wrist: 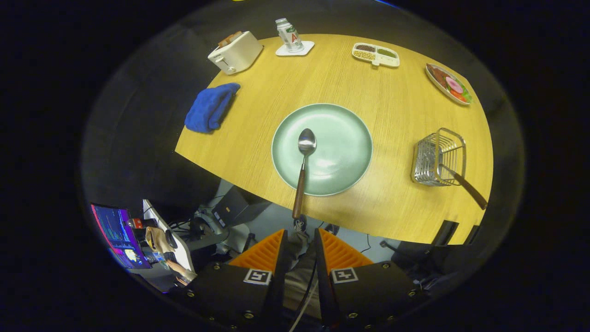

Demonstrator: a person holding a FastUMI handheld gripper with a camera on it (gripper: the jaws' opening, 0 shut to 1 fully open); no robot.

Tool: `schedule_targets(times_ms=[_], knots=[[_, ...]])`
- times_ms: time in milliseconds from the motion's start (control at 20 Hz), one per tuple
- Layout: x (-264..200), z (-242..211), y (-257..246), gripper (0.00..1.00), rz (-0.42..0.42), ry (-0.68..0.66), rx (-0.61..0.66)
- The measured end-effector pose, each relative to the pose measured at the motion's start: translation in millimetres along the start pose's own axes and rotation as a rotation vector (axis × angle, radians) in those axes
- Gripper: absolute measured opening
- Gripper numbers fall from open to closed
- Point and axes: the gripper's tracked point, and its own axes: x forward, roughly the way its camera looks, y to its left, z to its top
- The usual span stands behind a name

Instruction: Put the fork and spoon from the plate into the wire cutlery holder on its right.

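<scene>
Spoon (pixel 303 167) lies on plate (pixel 343 152), fork (pixel 466 185) in holder (pixel 438 157); tool (pixel 302 246) slightly open, empty.

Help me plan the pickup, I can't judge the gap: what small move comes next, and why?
Probably lower the tool forward onto the spoon handle. The spoon lies on the plate, its handle just ahead of the slightly parted fingers, while a utensil already leans in the wire holder.

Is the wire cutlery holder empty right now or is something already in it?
Not empty. One wooden-handled utensil stands slanted in the wire cutlery holder, handle sticking out. The spoon lies on the plate.
</scene>
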Motion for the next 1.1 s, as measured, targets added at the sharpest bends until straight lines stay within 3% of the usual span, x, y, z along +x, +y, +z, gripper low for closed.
schedule_targets(times_ms=[500, 1100], knots=[[61.8, 2.1, 3.2, 0.33, -0.056, 0.064, 0.035], [100.2, 4.2, 2.5, 0.33, -0.076, 0.122, 0.024]])
